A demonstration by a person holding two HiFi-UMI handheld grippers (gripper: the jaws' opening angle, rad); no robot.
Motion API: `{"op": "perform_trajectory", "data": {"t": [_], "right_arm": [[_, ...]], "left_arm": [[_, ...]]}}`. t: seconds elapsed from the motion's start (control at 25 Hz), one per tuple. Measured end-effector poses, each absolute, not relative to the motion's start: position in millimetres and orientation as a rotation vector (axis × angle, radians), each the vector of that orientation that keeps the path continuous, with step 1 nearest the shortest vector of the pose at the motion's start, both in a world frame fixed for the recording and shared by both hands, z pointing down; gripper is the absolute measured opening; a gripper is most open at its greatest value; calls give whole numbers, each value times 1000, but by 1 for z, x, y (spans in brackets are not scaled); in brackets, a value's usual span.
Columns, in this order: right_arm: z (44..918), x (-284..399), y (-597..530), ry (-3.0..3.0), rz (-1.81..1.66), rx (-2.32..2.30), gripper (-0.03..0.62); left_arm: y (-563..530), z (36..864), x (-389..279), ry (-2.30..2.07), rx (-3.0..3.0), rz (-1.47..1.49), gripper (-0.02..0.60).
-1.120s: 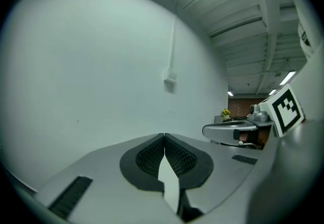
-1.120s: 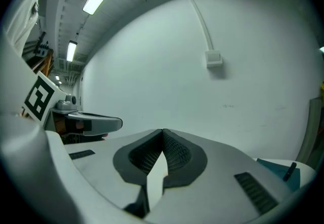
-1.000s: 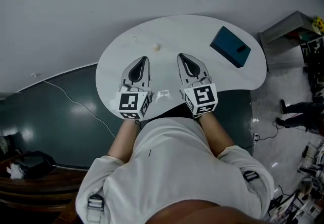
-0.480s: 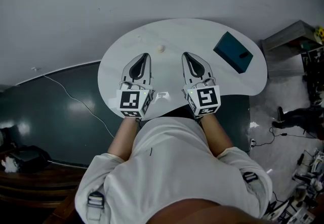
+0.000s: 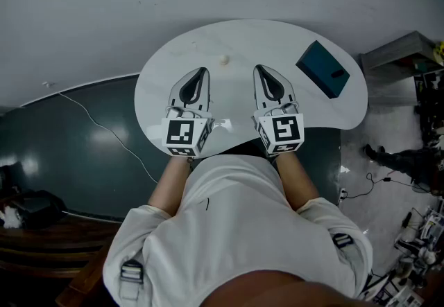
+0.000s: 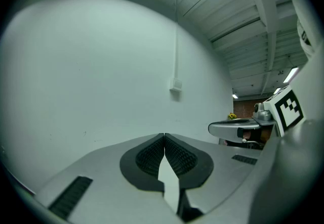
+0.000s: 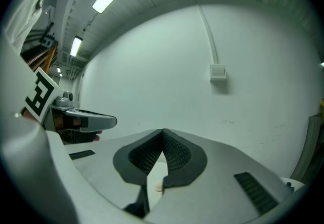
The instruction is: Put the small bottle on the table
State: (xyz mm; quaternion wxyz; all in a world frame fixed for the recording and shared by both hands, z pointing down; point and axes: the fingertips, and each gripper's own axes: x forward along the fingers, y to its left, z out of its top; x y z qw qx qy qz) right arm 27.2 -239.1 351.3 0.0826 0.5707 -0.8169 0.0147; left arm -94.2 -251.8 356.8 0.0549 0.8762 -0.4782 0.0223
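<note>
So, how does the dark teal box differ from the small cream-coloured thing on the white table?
The dark teal rectangular box is far bigger than the small cream-coloured object. The box is flat with sharp corners; the object looks rounded, too small to identify. The box lies near the right edge, the object nearer the middle. Both rest on the white table.

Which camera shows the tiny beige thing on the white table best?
The head view: the tiny beige thing lies in plain sight on the white table. The right gripper view shows only a pale speck low down, perhaps the same thing. The left gripper view does not show it.
</note>
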Motion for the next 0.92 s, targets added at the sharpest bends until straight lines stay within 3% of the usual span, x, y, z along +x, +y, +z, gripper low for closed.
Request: {"op": "perform_trajectory", "data": {"t": [0.92], "right_arm": [[362, 23, -234, -2393, 32, 1693, -3]], "left_arm": [[-245, 373, -99, -1446, 2649, 101, 20]]}}
